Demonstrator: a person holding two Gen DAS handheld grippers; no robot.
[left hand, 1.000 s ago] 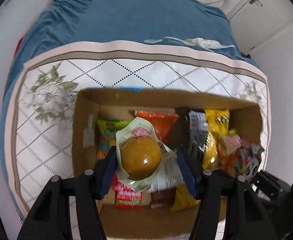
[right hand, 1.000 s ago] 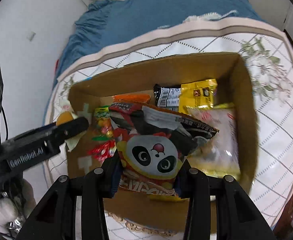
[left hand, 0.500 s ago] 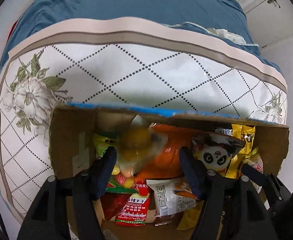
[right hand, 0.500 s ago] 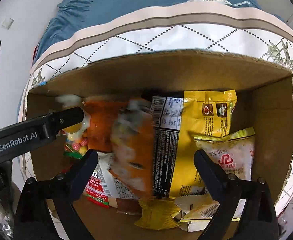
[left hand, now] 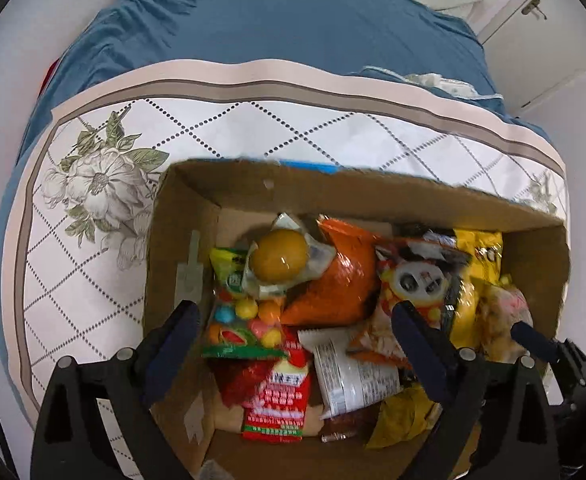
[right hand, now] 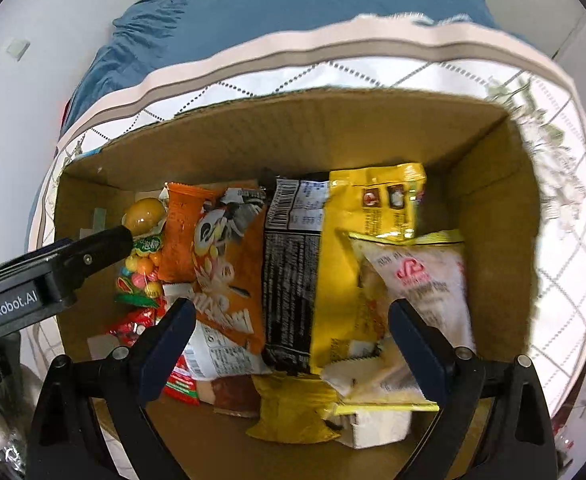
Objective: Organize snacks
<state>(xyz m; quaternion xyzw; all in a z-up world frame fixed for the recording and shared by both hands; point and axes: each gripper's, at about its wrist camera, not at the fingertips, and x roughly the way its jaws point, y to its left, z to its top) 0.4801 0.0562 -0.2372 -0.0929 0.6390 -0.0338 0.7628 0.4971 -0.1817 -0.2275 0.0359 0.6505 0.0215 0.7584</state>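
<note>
Both the left gripper [left hand: 293, 326] and the right gripper [right hand: 291, 322] hang spread wide and empty over the box [left hand: 357, 194] on the bed [left hand: 285, 24]. The egg pack [left hand: 279, 256] lies in the box's far-left corner; the panda bag [right hand: 229, 264] lies mid-box among other snacks.

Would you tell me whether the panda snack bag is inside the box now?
Inside: the panda snack bag lies among other packets within the cardboard box walls.

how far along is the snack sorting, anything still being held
Looks mostly done: the round yellow-brown sealed snack and the orange panda-print bag lie in the brown cardboard box. Left hand-held gripper and right hand-held gripper are open and empty. No loose snacks visible outside.
</note>
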